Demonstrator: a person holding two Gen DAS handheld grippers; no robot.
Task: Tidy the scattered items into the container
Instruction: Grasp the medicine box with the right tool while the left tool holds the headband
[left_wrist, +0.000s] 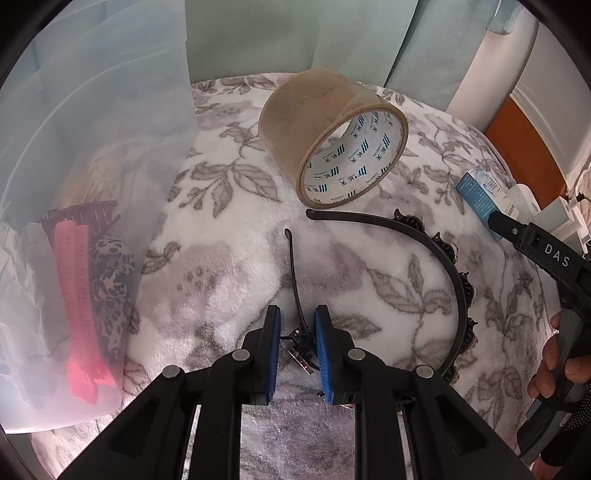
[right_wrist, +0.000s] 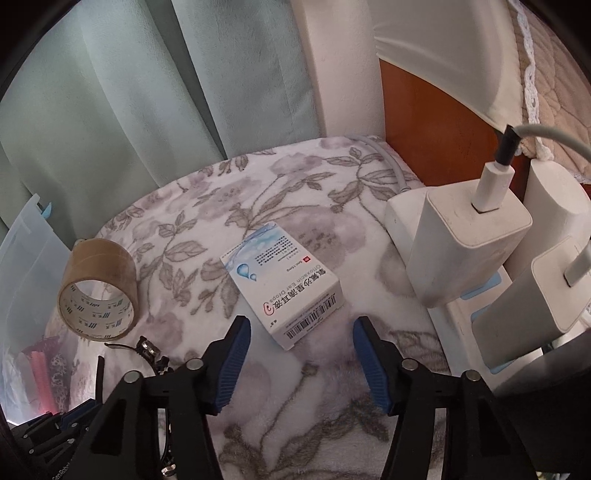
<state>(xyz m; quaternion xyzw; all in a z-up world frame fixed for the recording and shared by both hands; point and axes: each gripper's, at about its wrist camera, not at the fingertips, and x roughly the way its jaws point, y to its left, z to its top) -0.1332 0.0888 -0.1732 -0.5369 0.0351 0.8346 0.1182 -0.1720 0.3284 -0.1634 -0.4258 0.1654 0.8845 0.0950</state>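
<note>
My left gripper is shut on a thin black headband with small studded ornaments, holding it near one end on the floral blanket. A roll of brown tape stands on edge just beyond it. My right gripper is open; the near corner of a white and blue ear-drops box lies between its fingertips without touching the pads. The translucent plastic container stands at the left, with a pink hair clip and a leopard-print item inside.
A white power strip with plugged-in chargers sits close on the right of the box. Behind are green curtains and an orange wooden panel. A person's hand holds the right gripper's handle.
</note>
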